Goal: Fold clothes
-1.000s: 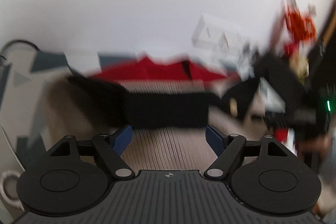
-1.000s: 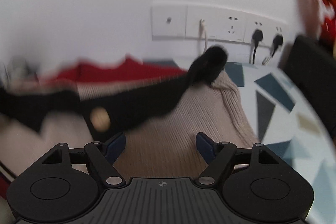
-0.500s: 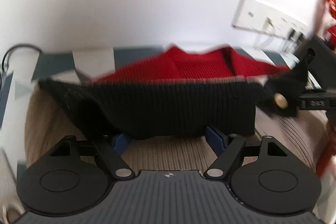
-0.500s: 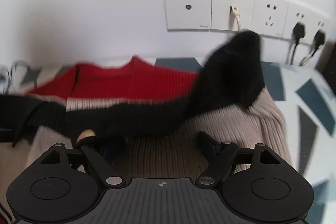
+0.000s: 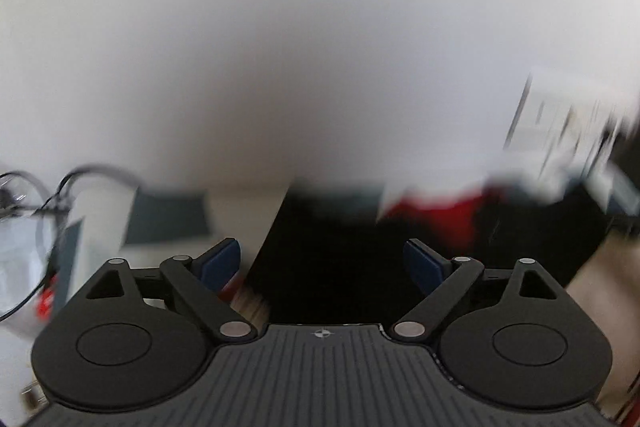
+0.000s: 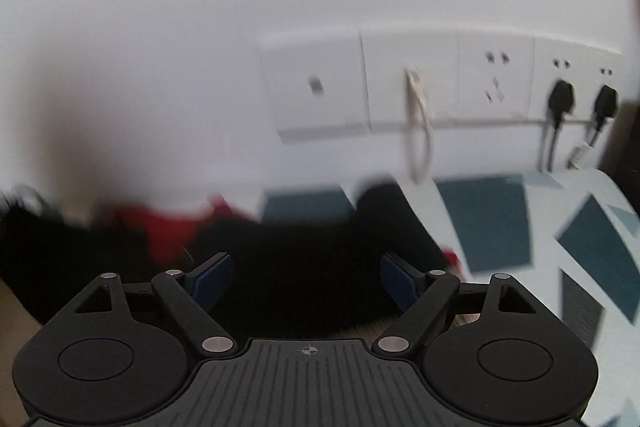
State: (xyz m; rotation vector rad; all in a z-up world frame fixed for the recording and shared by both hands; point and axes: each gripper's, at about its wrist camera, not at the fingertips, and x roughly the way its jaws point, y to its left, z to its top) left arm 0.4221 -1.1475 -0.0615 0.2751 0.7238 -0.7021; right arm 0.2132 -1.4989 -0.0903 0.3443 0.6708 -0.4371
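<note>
A: Looked soft and limp, that black knit (image 5: 328, 267) — judged light, not slippery, likely to sag when lifted. Best taken at a hem or corner, not mid-panel.

B: Agreed. Lay blurred over the red garment (image 5: 436, 215) and the beige one (image 5: 600, 279), toward the far edge of the patterned tabletop (image 6: 592, 239), below the wall sockets (image 6: 440, 87).

A: And the claws?

B: Left claw (image 5: 322, 259) spread wide, nothing pinched; black cloth just ahead between the pads. Right claw (image 6: 306, 275) also released, poised above the same dark knit (image 6: 304, 259).

A: Ribbed texture?

B: Could not tell; too smeared.
</note>
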